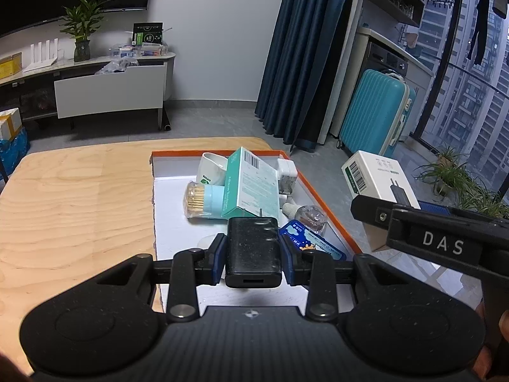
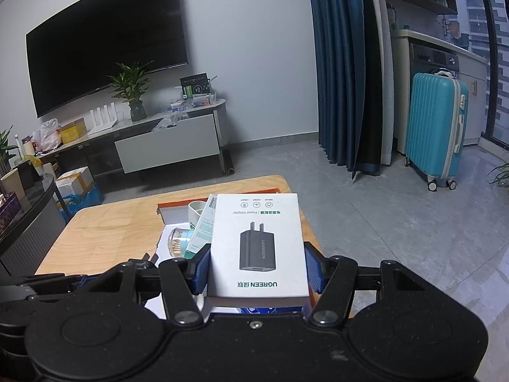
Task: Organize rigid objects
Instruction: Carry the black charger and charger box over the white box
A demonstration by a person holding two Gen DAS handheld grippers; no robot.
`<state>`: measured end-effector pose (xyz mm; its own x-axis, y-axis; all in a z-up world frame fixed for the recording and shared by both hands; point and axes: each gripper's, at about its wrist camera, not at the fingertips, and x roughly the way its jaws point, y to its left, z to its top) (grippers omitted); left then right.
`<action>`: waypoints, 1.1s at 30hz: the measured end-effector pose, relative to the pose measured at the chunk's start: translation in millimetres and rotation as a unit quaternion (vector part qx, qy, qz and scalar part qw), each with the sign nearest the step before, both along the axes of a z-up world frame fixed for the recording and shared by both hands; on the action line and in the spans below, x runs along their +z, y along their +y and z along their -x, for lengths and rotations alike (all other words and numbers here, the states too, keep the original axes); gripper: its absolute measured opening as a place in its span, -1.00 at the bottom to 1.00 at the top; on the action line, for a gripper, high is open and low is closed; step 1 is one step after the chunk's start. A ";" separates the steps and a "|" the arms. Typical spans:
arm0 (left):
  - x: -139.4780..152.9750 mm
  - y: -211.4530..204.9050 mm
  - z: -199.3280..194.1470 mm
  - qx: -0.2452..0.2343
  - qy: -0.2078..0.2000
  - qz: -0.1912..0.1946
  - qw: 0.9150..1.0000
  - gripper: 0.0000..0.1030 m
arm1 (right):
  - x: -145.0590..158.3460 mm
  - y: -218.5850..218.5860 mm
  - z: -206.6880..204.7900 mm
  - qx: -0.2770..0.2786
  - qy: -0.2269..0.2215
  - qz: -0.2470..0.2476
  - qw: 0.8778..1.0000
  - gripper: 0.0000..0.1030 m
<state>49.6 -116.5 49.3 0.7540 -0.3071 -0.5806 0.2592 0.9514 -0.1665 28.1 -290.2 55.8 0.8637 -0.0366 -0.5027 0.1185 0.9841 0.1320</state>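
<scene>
The left hand-held gripper [image 1: 253,256] clamps a stiff, smooth black charger [image 1: 253,251] by its flat sides, while the right hand-held gripper [image 2: 257,273] squeezes a light, crushable white adapter box [image 2: 257,245] across its width.

Orange-rimmed white tray [image 2: 178,205] largely masked by white cardboard adapter box [image 2: 257,245]. Small print on tilted teal carton [image 1: 254,184] illegible.

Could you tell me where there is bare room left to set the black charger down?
The tray is crowded at its far end around the teal box and toothpick jar. Free: its white floor nearer, left of the black charger, and the wooden table left of the tray.
</scene>
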 end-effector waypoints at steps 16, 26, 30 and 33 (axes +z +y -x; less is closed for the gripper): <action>9.0 -6.3 -18.4 -0.004 0.000 -0.003 1.000 -0.31 | 9.5 -11.0 -11.5 0.004 -0.004 -0.007 1.000 0.38; 11.6 -9.0 -27.3 -0.005 -0.001 -0.003 1.000 -0.31 | 15.4 -14.2 -24.8 0.009 -0.005 -0.009 1.000 0.38; 13.4 -9.8 -30.9 -0.006 -0.001 -0.003 1.000 -0.31 | 15.9 -13.9 -27.3 0.011 -0.006 -0.009 1.000 0.38; 13.5 -10.7 -33.8 -0.005 0.000 -0.002 1.000 -0.31 | 16.5 -16.5 -30.1 0.011 -0.005 -0.008 1.000 0.38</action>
<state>83.4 -127.2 62.8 0.7513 -0.3127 -0.5812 0.2696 0.9492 -0.1623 58.2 -306.7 72.3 0.8694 -0.0098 -0.4939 0.0954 0.9843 0.1483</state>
